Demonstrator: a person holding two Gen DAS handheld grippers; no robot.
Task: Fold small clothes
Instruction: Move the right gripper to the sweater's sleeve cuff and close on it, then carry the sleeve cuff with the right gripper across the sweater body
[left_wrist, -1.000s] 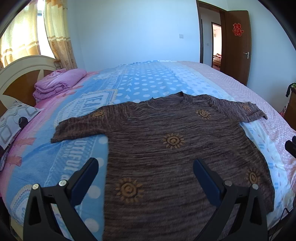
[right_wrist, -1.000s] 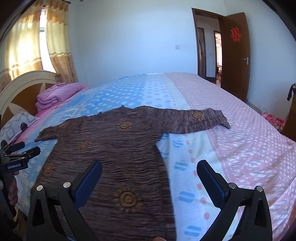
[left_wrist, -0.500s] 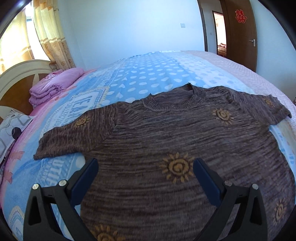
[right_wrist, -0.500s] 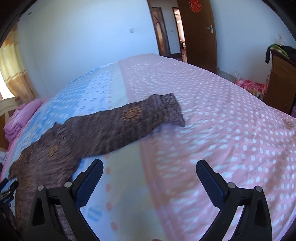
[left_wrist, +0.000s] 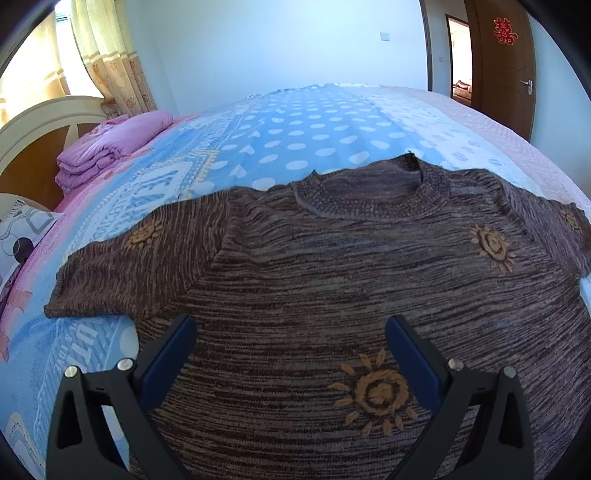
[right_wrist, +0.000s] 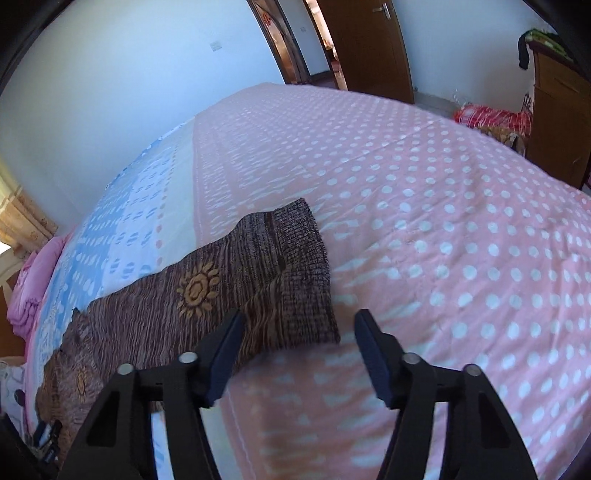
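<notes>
Brown knit sweater (left_wrist: 332, 288) lies flat across the bed (right_wrist: 424, 206). Left gripper (left_wrist: 288, 343) hovers wide open over its body. Right gripper (right_wrist: 299, 339) is closing around the sleeve cuff (right_wrist: 303, 273), not yet pinching; catch both layers squarely.
</notes>
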